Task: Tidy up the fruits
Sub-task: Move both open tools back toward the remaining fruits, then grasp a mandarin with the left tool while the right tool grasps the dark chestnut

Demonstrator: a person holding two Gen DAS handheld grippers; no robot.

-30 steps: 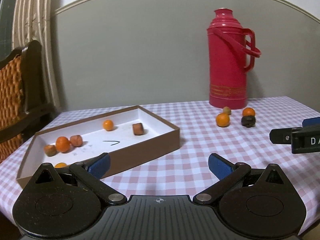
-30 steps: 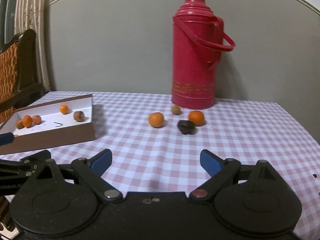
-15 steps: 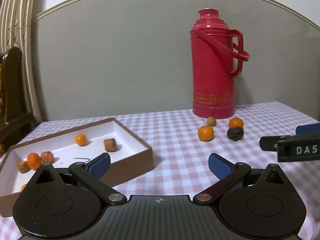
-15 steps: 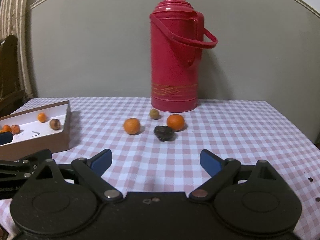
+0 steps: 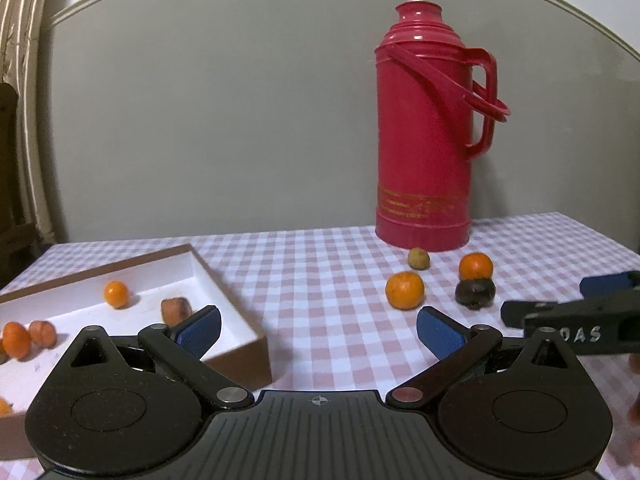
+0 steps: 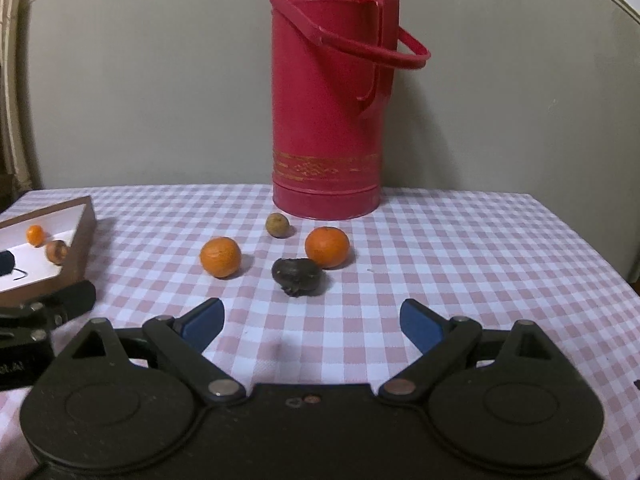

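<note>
Four loose fruits by the red flask (image 6: 326, 92), dark fruit (image 6: 297, 276) nearest, dead ahead of the right claw (image 6: 311, 323), wide open and empty; left claw (image 5: 318, 330), likewise open and empty, sits farther off beside the box (image 5: 236, 322).
</note>
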